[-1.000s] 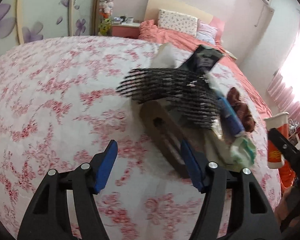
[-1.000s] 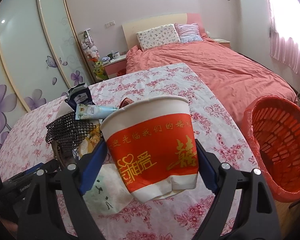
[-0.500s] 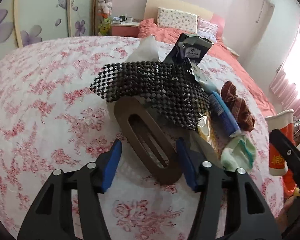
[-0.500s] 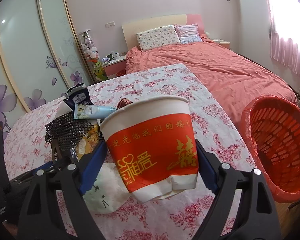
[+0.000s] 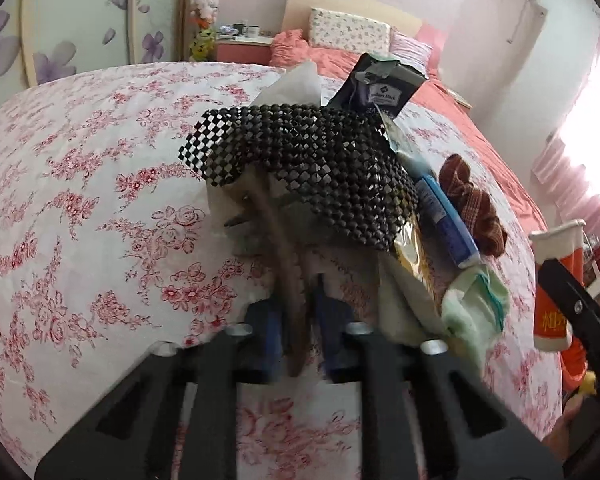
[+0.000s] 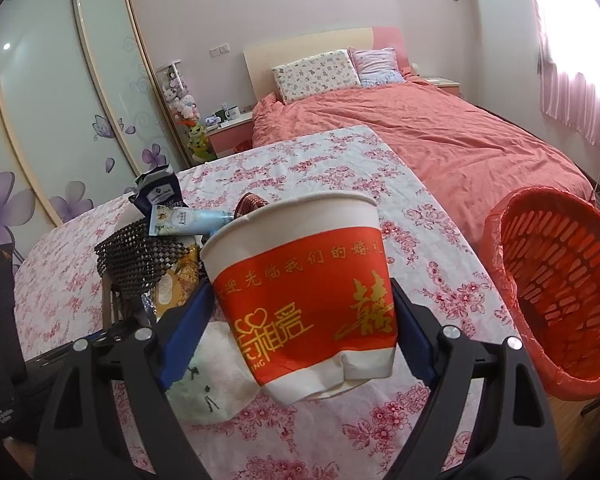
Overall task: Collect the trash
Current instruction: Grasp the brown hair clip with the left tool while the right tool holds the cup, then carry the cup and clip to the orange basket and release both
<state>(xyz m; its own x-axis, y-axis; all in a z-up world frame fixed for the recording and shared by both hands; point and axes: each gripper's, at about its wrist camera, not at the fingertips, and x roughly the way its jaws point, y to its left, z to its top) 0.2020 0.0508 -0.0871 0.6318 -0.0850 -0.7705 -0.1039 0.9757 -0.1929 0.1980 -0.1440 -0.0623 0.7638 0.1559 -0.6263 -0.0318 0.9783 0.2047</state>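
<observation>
Left gripper (image 5: 296,320) just clamped the brown handle (image 5: 278,240) at 6 o'clock – lift slow so the bag (image 5: 300,160) follows – right gripper (image 6: 300,332) hugs the cup (image 6: 300,292), basket (image 6: 560,280) at 3.

hidden: beaded bag (image 5: 320,160) covers brown handle's (image 5: 284,256) top | cut off: red basket (image 6: 556,280), right edge

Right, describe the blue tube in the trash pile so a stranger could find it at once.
On the floral tablecloth, find the heap of trash. The blue tube lies on its right side, between the black beaded mat and the brown knitted piece. It is the only smooth blue thing there.
</observation>
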